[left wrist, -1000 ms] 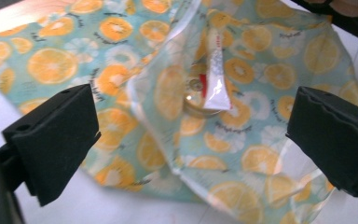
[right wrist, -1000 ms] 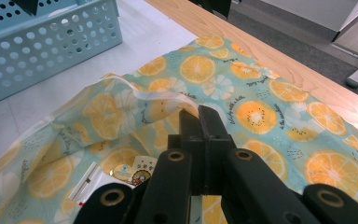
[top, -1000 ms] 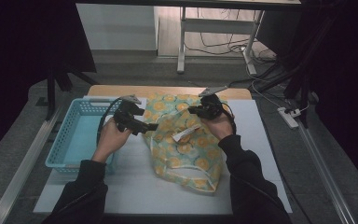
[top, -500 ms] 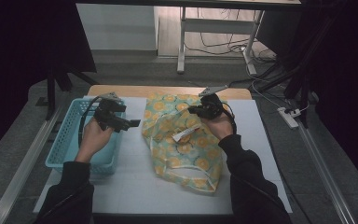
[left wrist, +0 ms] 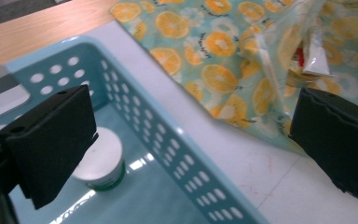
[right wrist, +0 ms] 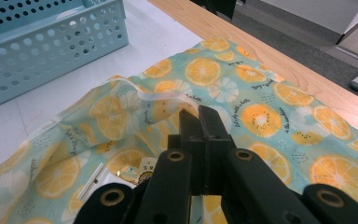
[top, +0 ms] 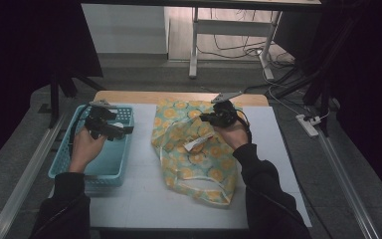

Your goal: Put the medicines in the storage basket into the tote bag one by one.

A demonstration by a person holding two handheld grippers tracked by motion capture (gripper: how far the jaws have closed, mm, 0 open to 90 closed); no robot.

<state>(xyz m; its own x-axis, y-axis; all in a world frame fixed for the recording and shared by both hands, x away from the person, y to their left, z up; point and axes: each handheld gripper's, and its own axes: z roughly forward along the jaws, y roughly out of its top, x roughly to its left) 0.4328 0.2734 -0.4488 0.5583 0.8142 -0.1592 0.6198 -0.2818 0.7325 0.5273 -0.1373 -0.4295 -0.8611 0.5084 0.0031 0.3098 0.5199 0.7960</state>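
One white-lidded jar [left wrist: 101,158] in blue basket [top: 122,149], beside orange-print bag [top: 194,149]

The high view is dim, its edges sinking into near-black, with brighter floor beyond the bench [top: 144,199]. Both tool views are bright and even. Glare streaks the basket [left wrist: 168,196] floor; near jaws look soft.

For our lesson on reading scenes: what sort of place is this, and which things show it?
Probably a lab or workshop recording station: a white-topped table in a dark curtained bay, loose cables on the floor, and a power strip.
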